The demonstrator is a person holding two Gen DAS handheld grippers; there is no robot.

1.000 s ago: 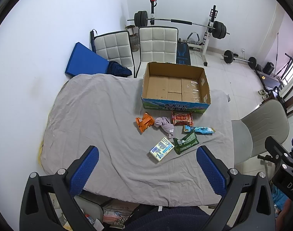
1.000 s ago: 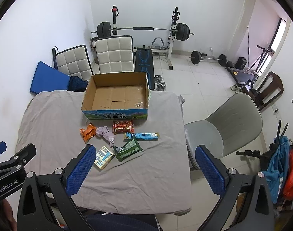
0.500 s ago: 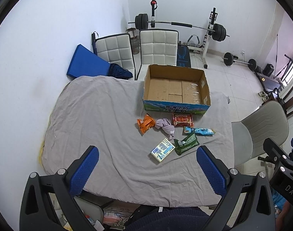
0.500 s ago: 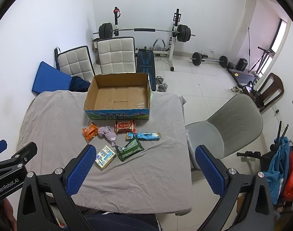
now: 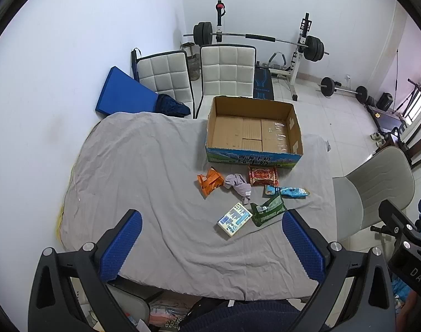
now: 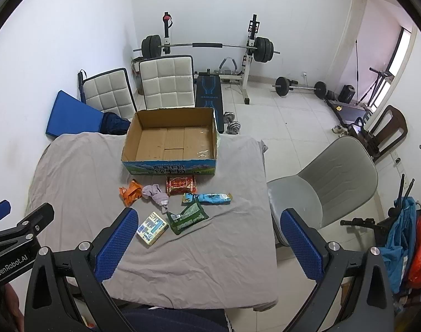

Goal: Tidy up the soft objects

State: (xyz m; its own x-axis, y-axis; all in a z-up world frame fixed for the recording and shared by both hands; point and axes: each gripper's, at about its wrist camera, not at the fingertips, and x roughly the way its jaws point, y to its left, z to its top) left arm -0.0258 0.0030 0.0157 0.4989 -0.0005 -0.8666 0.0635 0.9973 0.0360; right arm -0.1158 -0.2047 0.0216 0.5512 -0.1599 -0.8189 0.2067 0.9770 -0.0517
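Left wrist view is showing the left gripper [image 5: 210, 244] hanging wide open and holding nothing above a wrinkled grey cloth covering the bench [image 5: 133, 166]. Right gripper [image 6: 207, 238] is likewise gaping, holding nothing. Crinkly snack packets and a limp lilac sock [image 5: 238, 184] are lying just before the open corrugated cardboard box [image 5: 253, 130].

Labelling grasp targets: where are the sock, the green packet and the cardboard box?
sock [image 5: 239, 184], left wrist view, bunched middle.
green packet [image 6: 187, 217], right wrist view, centre of wrapper.
cardboard box [image 6: 169, 167], right wrist view, printed front wall.
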